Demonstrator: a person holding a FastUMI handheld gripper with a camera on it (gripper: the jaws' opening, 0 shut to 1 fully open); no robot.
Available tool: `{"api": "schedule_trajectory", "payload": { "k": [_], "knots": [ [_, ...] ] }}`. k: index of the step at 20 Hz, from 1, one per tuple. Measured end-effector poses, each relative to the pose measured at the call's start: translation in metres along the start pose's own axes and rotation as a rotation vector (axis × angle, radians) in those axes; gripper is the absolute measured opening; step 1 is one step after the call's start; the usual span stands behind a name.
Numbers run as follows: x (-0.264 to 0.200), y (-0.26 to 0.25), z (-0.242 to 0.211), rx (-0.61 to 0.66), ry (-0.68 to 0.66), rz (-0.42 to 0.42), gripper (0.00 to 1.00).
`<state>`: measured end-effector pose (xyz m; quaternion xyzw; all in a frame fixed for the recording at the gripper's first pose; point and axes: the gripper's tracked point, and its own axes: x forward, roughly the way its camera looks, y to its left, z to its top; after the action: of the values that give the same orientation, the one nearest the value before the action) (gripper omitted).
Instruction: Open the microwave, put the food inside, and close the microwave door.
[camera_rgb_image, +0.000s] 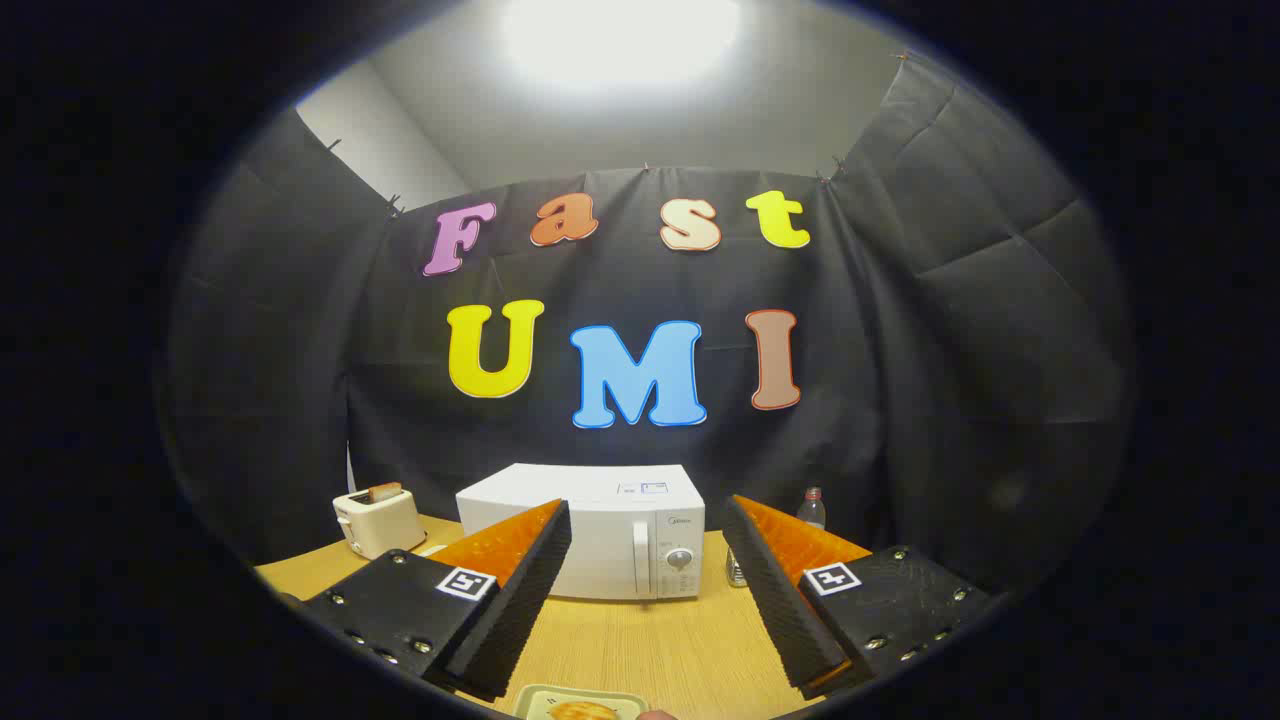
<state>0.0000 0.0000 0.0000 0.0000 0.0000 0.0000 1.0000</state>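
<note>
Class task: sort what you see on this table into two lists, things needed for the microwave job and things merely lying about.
Needed: microwave, door shut; plate of food between the fingers; open claw.
Lying about: toaster; bottle.

Wood, plastic and cloth in the booth

The table (640, 650) is pale wood with a fine straight grain and a matt look. The microwave (600, 540) has a smooth white casing, faintly glossy. The toaster (378, 520) is smooth cream plastic. The bottle (812, 510) is clear plastic. The wall (950, 330) is matt black cloth, creased. The gripper (645, 540), fingers spread apart, has ribbed, rough pads (520, 590). The plate (580, 703) between them looks smooth and pale.
</note>
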Motion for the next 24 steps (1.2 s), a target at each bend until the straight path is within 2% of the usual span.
{"api": "schedule_trajectory", "payload": {
  "k": [4,15,24],
  "knots": [
    [-0.003,0.010,-0.009,-0.009,0.013,0.044,0.96],
    [0.009,0.001,-0.005,-0.003,-0.002,0.027,0.96],
    [0.055,-0.010,-0.028,0.013,0.032,0.041,0.96]
  ]
}}
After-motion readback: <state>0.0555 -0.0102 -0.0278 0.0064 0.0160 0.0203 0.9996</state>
